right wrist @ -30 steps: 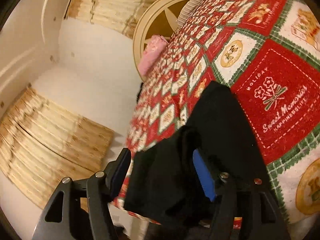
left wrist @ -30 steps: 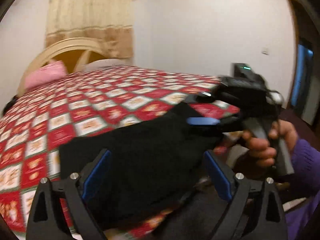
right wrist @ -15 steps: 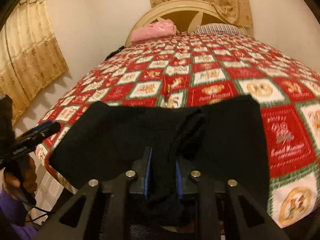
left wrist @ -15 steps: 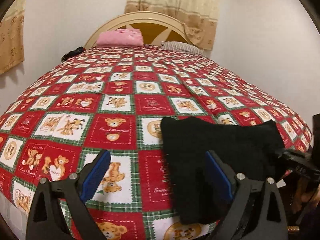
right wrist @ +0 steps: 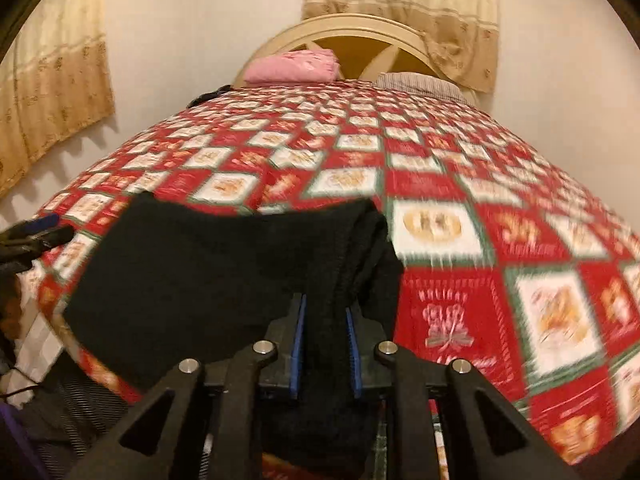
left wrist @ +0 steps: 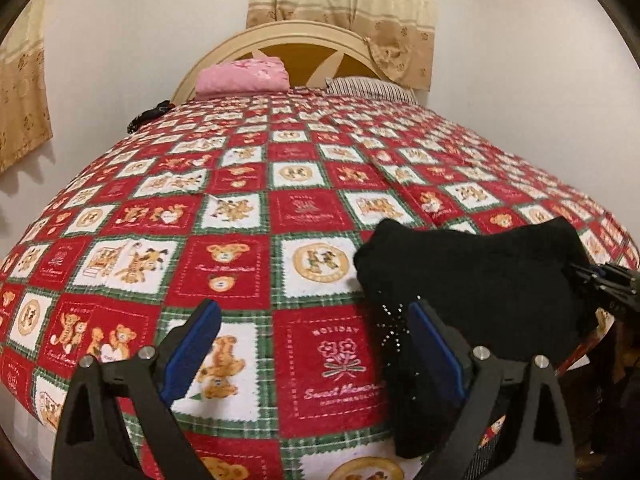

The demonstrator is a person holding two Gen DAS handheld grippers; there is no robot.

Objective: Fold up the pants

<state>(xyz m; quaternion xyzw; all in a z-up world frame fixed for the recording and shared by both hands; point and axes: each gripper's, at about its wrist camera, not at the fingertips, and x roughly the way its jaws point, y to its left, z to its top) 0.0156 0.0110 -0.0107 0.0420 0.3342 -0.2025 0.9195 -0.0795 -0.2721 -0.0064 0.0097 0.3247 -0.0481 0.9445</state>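
Note:
Black pants point(left wrist: 472, 280) lie bunched at the near right corner of the bed, with one part hanging over the edge. My left gripper point(left wrist: 312, 320) is open wide above the red patchwork bedspread point(left wrist: 240, 220); its right finger point(left wrist: 436, 352) rests against the pants' left edge, and nothing is between the pads. In the right wrist view the pants point(right wrist: 224, 264) fill the near left. My right gripper point(right wrist: 325, 308) holds a thick fold of them between its blue pads, and its jaws are opening slightly. The right gripper point(left wrist: 608, 280) also shows at the right rim of the left wrist view.
A pink pillow point(left wrist: 242, 76) and a striped pillow point(left wrist: 368, 88) lie by the cream headboard point(left wrist: 304, 40). A small dark object point(left wrist: 150, 116) sits at the bed's far left edge. Beige curtains point(left wrist: 340, 0) hang behind. The bed edge runs just below both grippers.
My left gripper swung left off the pants and now hangs over the bedspread. My right gripper rolled upright, closed on a fold of the pants, then widened a little.

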